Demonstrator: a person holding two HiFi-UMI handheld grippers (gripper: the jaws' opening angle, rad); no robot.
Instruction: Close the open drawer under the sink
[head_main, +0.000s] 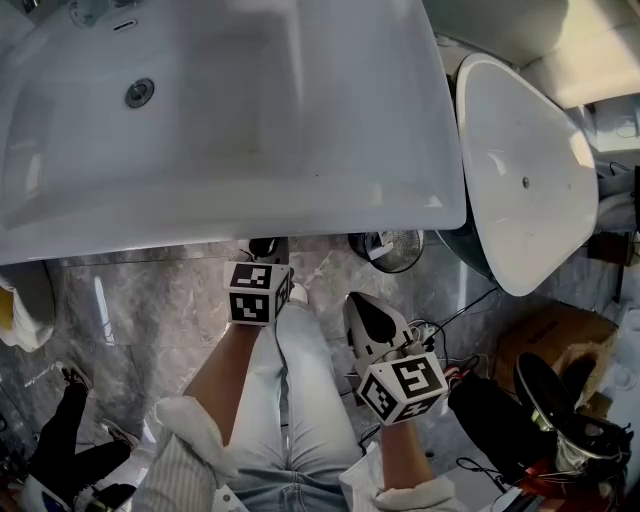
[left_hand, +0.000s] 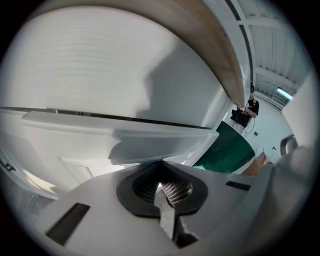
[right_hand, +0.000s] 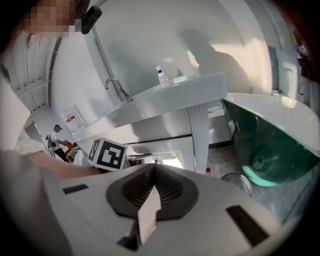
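Observation:
Seen from above in the head view, the white sink covers the drawer completely. My left gripper reaches under the sink's front rim, its marker cube just outside. In the left gripper view my left gripper is shut with nothing in it, its tip right at the white drawer front. My right gripper hangs lower and to the right, away from the cabinet. The right gripper view shows my right gripper shut and empty, pointing at the sink and the drawer below it.
A white tub with a green outside stands close on the right. A small fan and cables lie on the grey marble floor. A faucet and a bottle stand on the sink. A cardboard box sits further right.

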